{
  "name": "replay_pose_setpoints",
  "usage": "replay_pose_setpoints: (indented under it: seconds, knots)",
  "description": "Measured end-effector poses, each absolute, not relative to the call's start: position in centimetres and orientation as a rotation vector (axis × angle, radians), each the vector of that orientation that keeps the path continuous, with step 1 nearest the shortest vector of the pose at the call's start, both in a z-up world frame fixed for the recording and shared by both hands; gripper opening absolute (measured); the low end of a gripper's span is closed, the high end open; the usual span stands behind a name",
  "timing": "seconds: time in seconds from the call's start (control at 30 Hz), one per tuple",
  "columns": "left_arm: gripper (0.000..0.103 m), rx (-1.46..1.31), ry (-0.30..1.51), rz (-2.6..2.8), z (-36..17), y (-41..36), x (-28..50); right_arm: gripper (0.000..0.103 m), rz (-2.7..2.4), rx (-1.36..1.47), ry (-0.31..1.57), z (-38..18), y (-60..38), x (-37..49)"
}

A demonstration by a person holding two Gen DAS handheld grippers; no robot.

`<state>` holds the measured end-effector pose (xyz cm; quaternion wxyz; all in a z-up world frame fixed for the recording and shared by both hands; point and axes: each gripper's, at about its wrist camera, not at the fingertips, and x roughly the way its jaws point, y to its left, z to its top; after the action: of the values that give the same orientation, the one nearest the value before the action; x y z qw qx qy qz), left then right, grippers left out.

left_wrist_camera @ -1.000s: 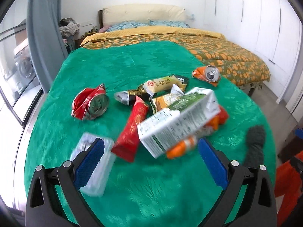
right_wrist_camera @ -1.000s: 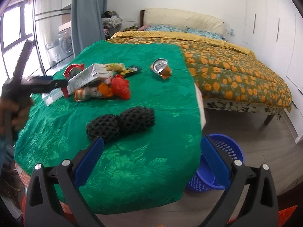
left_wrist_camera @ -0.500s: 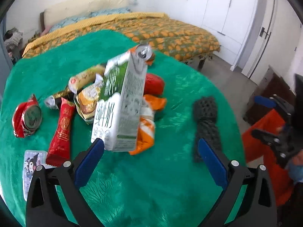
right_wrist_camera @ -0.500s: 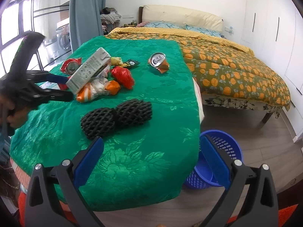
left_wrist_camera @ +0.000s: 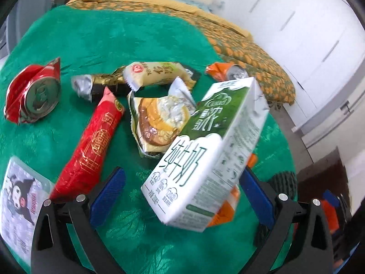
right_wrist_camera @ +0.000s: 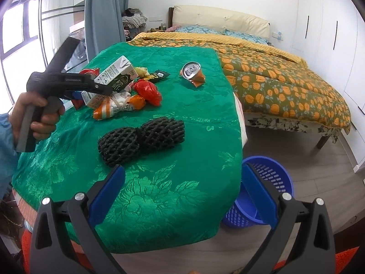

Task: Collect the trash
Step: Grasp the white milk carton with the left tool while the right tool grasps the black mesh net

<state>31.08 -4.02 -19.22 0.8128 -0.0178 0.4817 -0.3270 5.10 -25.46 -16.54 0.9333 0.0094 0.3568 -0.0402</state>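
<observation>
A bedroom is showing behind a table draped in a green cloth (right_wrist_camera: 173,118), with a bed (right_wrist_camera: 273,68) under an orange-flowered cover beyond it and white wardrobe doors along the far right.

In the left wrist view, a flat pack with a cartoon figure (left_wrist_camera: 21,196) is lying at the far left edge of the cloth, and a crushed red can (left_wrist_camera: 34,91) is sitting further back. A long red wrapper (left_wrist_camera: 93,146) is lying next along, with a gold foil wrapper (left_wrist_camera: 98,84) and a cream snack packet (left_wrist_camera: 155,75) behind it and an opened pastry wrapper (left_wrist_camera: 157,121) at the middle. The left gripper (left_wrist_camera: 182,194) is standing with its blue pads spread wide; the green and white milk carton (left_wrist_camera: 205,148) is leaning tilted between them, but whether either pad is touching it I cannot tell. A crushed orange can (left_wrist_camera: 228,74) is lying behind the carton.

In the right wrist view, a hand (right_wrist_camera: 36,111) is holding the left tool over the litter pile. A black foam net sleeve (right_wrist_camera: 141,137) is lying apart from the pile, nearer the camera. The right gripper (right_wrist_camera: 182,196) is hanging wide apart and empty over the table's near edge, and a blue basket (right_wrist_camera: 271,182) is standing on the floor just beside the table at the right.
</observation>
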Motion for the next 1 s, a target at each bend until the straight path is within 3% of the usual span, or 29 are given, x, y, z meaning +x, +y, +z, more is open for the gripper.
replay_pose_setpoints:
  seconds: [0.07,0.13,0.2,0.23,0.6,0.67,0.73,0.9,1.0]
  knots:
    - [0.09,-0.012,0.979,-0.677,-18.7,-4.4,30.3,0.098,-0.087,0.021,0.729,-16.6,-25.7,5.0]
    - [0.066,-0.001,0.973,-0.676,-18.2,-4.6,29.7,0.098,-0.095,0.024,0.731,-16.7,-26.0,5.0]
    - [0.051,0.003,0.959,-0.655,-17.7,-4.5,29.2,0.098,-0.097,0.033,0.736,-16.9,-26.3,5.2]
    - [0.049,-0.019,0.966,-0.648,-17.3,-4.2,28.7,0.098,-0.096,0.036,0.736,-16.9,-26.4,5.2]
    - [0.051,-0.12,1.096,-0.437,-17.3,2.5,19.5,0.098,-0.076,0.092,0.748,-16.8,-26.7,5.8]
    - [0.057,-0.079,1.078,-0.411,-17.9,2.4,18.8,0.098,-0.025,0.165,0.756,-16.5,-26.1,6.8]
    - [0.074,-0.025,1.046,-0.384,-18.4,1.6,18.4,0.098,0.027,0.239,0.773,-16.3,-25.1,8.6]
    - [0.087,0.066,0.989,-0.323,-19.8,1.4,17.9,0.099,0.053,0.269,0.91,-18.5,-21.9,13.4]
    - [0.091,0.093,0.98,-0.307,-20.3,1.3,18.0,0.098,0.04,0.126,0.962,-20.2,-20.8,13.6]
